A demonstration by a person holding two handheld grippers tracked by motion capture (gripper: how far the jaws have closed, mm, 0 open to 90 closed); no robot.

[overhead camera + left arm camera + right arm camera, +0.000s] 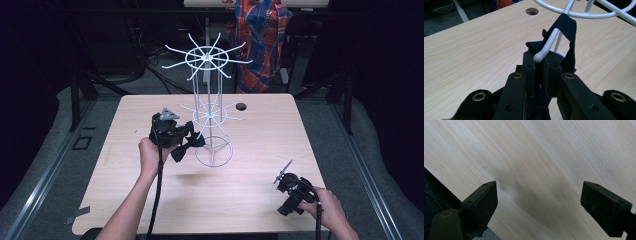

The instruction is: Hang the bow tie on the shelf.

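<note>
Now my left gripper (539, 63) is pinched on the dark bow tie (187, 142), held up beside the lower ring of the white wire rack (212, 90). The tie's strap (570, 32) is looped over one hook (546, 46), whose knob tip sits right at my jaw tips — the prong points back toward me, so seating the loop probably means pushing along it toward the rack's post. My right gripper (286, 172) rests well apart near the table (240, 200) edge, jaws spread, holding nothing.
</note>
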